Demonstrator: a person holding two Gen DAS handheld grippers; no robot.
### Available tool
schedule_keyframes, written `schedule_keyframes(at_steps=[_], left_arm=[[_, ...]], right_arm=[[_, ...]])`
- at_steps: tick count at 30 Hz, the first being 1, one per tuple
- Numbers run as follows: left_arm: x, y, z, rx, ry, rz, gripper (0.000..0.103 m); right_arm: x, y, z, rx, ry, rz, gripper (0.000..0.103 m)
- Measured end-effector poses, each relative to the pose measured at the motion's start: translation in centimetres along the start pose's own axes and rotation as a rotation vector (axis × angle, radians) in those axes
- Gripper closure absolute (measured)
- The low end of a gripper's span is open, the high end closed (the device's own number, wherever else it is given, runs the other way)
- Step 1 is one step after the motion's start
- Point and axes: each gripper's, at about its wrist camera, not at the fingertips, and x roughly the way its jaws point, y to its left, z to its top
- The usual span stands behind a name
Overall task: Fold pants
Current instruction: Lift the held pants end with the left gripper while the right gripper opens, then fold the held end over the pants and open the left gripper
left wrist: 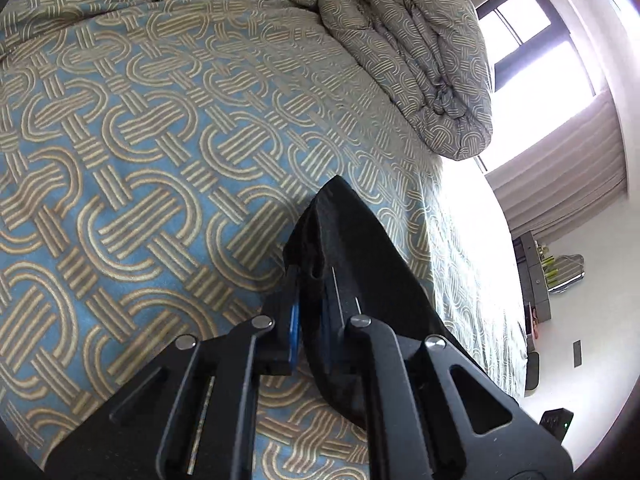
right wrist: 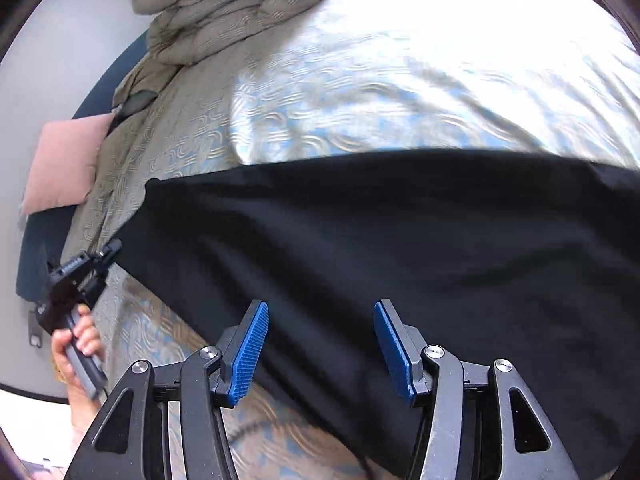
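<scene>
Now your left gripper (left wrist: 310,296) is pinching one end of the soft black cloth pants (right wrist: 360,240). They lie long across the blue and tan patterned bedspread (left wrist: 140,160). Your right gripper (right wrist: 320,344) is spread wide, holding nothing, right over their near edge.

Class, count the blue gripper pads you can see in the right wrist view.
2. One blue pad sits on the right gripper's left finger, the other on its right finger, both above the black pants. The distant left gripper's pads are hidden.
</scene>
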Motion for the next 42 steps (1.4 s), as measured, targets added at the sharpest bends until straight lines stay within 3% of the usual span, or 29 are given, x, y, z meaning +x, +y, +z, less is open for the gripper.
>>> schedule_keyframes(at_steps=[4, 6, 9, 14, 17, 22, 27, 32, 37, 42], left_arm=[[-2.1, -2.6, -0.1, 0.062, -0.036, -0.01, 0.093], [-3.1, -4.1, -0.4, 0.106, -0.046, -0.016, 0.093], [-4.1, -7.1, -0.8, 0.183, -0.054, -0.025, 0.093], [-4.5, -11.8, -1.6, 0.288, -0.054, -0.051, 0.093], [-4.2, -15.0, -2.8, 0.381, -0.044, -0.067, 0.093], [-2.1, -20.4, -6.6, 0.555, 0.014, -0.115, 0.093], [2.0, -22.4, -11.5, 0.594, 0.161, -0.177, 0.093], [5.9, -22.6, -16.5, 0.597, 0.319, -0.187, 0.093], [6.7, -21.3, -17.1, 0.546, 0.373, -0.201, 0.093], [6.6, -20.1, -16.0, 0.47, 0.405, -0.236, 0.093]], right_arm=[[-0.3, -1.7, -3.4, -0.007, 0.034, 0.026, 0.047], [0.2, -2.4, -4.1, -0.021, 0.028, -0.004, 0.047], [0.3, -0.6, -4.8, -0.09, -0.015, -0.077, 0.037], [0.9, 3.1, -5.2, -0.256, -0.017, -0.156, 0.035], [0.6, 3.6, -5.3, -0.271, -0.029, -0.143, 0.035], [-2.3, 1.2, -4.8, -0.185, -0.065, -0.012, 0.035], [-5.1, -1.9, -3.8, -0.1, -0.121, -0.022, 0.035], [-6.0, -4.3, -3.1, 0.002, -0.116, 0.013, 0.035], [-5.7, -6.7, -2.8, 0.083, -0.084, 0.069, 0.035], [-4.8, -5.9, -1.8, 0.072, -0.072, 0.078, 0.035]])
